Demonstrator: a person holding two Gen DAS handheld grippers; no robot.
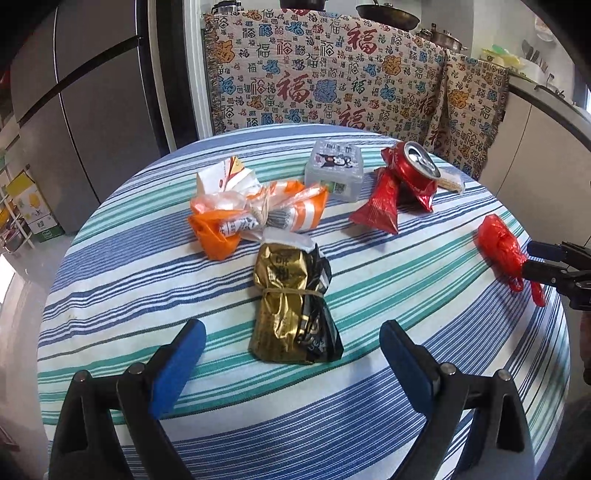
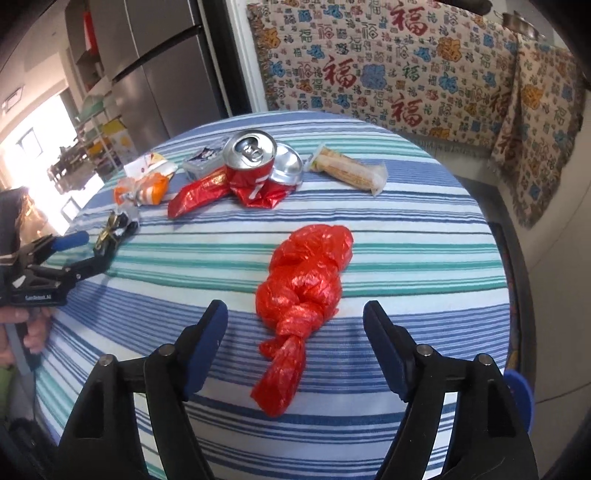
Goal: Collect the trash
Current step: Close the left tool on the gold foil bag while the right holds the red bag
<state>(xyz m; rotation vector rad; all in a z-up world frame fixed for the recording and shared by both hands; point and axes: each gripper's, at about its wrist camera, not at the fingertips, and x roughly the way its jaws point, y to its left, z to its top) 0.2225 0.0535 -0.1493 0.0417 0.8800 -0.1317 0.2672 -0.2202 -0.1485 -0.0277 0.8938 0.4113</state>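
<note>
Straddling red bag (image 2: 303, 295), wide-open right jaws, untouching

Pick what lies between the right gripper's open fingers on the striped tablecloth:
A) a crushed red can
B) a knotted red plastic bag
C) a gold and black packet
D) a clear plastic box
B: the knotted red plastic bag lies untouched between the right gripper fingers.

Behind your desk (image 1: 110, 280), under its blue, green and white striped cloth, hangs a cream throw (image 1: 332, 74) printed with red characters. A grey fridge (image 1: 92, 110) stands at your left, and pans (image 1: 388, 14) sit above the throw.
</note>
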